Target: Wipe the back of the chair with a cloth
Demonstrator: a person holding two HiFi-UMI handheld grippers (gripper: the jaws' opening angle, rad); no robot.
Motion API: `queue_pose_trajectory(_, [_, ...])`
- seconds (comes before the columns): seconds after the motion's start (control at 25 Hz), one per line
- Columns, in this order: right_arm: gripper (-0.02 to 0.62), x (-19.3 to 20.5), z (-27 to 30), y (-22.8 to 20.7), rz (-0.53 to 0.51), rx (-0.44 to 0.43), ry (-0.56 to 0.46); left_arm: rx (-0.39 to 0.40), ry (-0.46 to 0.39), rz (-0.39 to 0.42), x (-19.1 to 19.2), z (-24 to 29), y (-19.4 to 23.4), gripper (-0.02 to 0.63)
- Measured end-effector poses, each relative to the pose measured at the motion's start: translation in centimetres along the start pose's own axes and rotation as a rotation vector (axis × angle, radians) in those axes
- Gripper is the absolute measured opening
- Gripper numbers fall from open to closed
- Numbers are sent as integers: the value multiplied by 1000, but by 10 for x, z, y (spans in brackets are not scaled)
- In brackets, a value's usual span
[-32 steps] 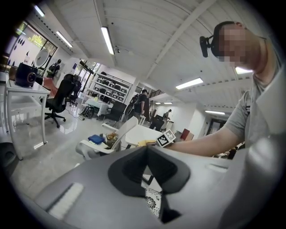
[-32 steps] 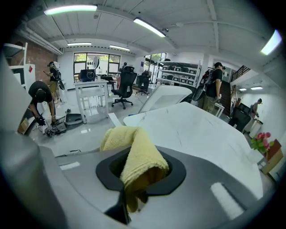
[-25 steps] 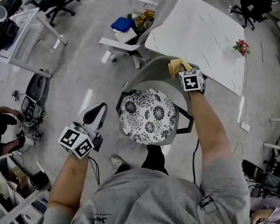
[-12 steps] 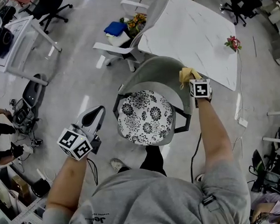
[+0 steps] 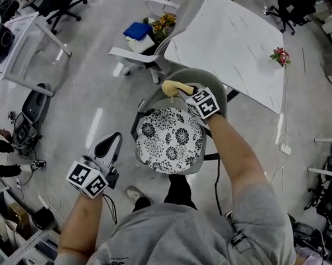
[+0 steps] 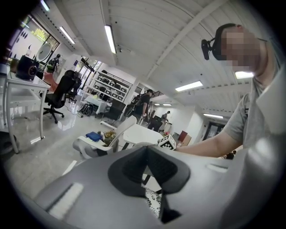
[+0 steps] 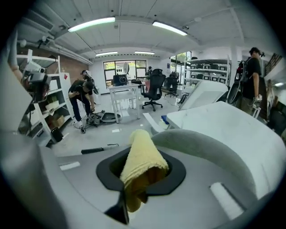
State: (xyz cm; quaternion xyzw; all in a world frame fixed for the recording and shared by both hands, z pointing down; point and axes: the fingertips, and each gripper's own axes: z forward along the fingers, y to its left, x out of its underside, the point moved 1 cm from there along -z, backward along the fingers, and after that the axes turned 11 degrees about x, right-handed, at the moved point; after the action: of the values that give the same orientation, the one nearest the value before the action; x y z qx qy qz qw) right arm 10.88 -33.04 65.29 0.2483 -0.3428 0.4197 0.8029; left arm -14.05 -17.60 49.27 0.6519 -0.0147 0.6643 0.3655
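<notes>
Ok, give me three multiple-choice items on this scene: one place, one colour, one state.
1. Where is the cloth? A on the seat cushion; B at the chair back, by its top edge; C on the white table.
2. The cloth's colour? A blue; B yellow; C red.
3. The left tool is: A shut on the cloth; B wide open; C shut, empty.
Answers: B, the head view shows it at the rim; B, plain in the right gripper view; C, its jaws meet with nothing between.
</notes>
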Motion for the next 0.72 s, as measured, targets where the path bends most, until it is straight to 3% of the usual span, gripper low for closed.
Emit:
queue_pose_trajectory(0.12, [55,0,35,7,105,-10,24,-28,5,-16,7,-4,3,58])
queue_pose_trajectory(0.28, [54,10,62,-10,356,21,46,-52,8,-33,18,-11,8,58])
queue_pose_trajectory(0.52, [55,17,67,-29,673,11,43,-72,1,-64,22,-12,13,58])
queue_pose_trajectory(0.72, [55,32,56,-54,858,90,32,-51,9,-67,19,-5,11,58])
